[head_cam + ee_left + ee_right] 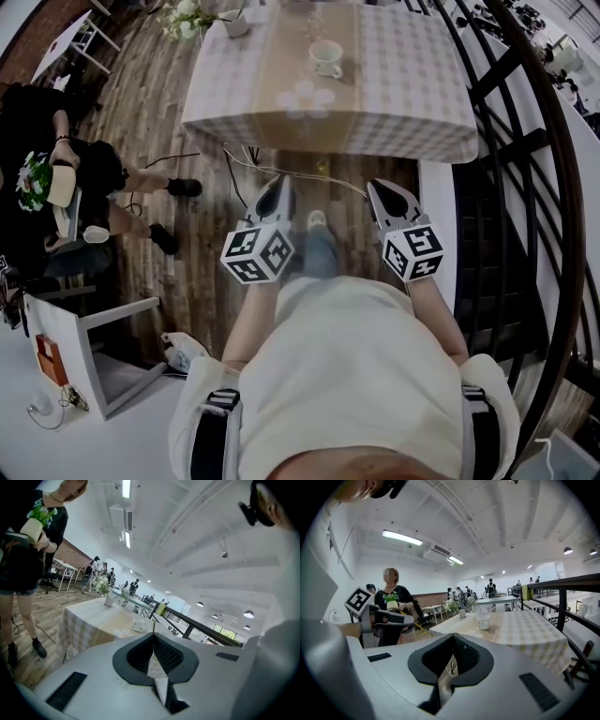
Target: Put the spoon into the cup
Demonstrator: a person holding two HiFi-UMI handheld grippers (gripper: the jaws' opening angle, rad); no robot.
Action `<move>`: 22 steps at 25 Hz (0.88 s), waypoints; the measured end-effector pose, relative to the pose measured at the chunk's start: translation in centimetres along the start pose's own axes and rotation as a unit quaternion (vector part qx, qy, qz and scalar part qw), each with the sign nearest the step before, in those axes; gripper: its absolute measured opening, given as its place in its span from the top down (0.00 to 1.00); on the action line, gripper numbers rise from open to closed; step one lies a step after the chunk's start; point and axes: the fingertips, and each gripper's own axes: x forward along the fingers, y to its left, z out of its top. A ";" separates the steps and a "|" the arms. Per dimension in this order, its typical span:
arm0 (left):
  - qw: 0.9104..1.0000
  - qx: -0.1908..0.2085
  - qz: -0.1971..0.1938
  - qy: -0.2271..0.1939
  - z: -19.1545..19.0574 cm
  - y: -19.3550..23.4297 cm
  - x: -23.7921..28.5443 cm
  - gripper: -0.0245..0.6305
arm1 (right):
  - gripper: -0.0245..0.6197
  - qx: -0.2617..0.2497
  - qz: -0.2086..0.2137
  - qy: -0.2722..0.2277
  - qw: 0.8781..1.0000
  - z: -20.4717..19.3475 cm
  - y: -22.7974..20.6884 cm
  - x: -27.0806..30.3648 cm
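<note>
**Fig. — Both grippers empty, short of the table, cup ahead.**
My left gripper point(279, 183) and right gripper point(380, 189) hang side by side over the wooden floor point(187, 281), both pointing toward the table point(412, 84). Each has its jaws drawn together to a narrow point, with nothing between them. The cup point(326, 56) stands upright on the checked cloth near the table's middle, well apart from both grippers. A pale flower-shaped mat point(305, 97) lies on the cloth between the cup and the near edge, and a vase of flowers point(192, 17) stands at the far left corner. I cannot make out the spoon in any view. Cables point(272, 164) trail on the floor under the near edge — a person holding a potted plant point(56, 178) is at the left.
</note>
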 end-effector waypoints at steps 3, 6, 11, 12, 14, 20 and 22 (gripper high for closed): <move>1.000 0.000 -0.006 -0.001 1.3 1.0 1.9 0.96 | 0.96 -0.005 -0.002 0.000 1.000 1.1 -0.7 2.1; 1.000 0.001 -0.011 -0.001 2.8 1.8 3.7 0.96 | 0.96 -0.009 -0.003 -0.001 1.000 2.4 -1.2 4.1; 1.000 0.007 -0.024 -0.001 4.3 2.8 5.7 0.96 | 0.96 -0.016 -0.008 -0.004 1.000 3.4 -1.6 6.3; 1.000 0.008 -0.026 -0.001 4.8 3.1 6.3 0.95 | 0.96 -0.017 -0.010 -0.005 1.000 3.9 -1.7 6.9; 1.000 0.007 -0.030 0.000 6.2 3.6 8.0 0.96 | 0.96 -0.017 -0.013 -0.006 1.000 5.0 -2.4 8.6; 0.999 0.007 -0.037 0.011 8.6 6.3 12.1 0.96 | 0.96 -0.010 -0.021 -0.001 1.000 6.3 -3.6 13.5; 0.999 0.007 -0.044 0.014 8.3 7.3 11.8 0.95 | 0.96 -0.010 -0.028 0.000 1.000 5.6 -2.6 13.9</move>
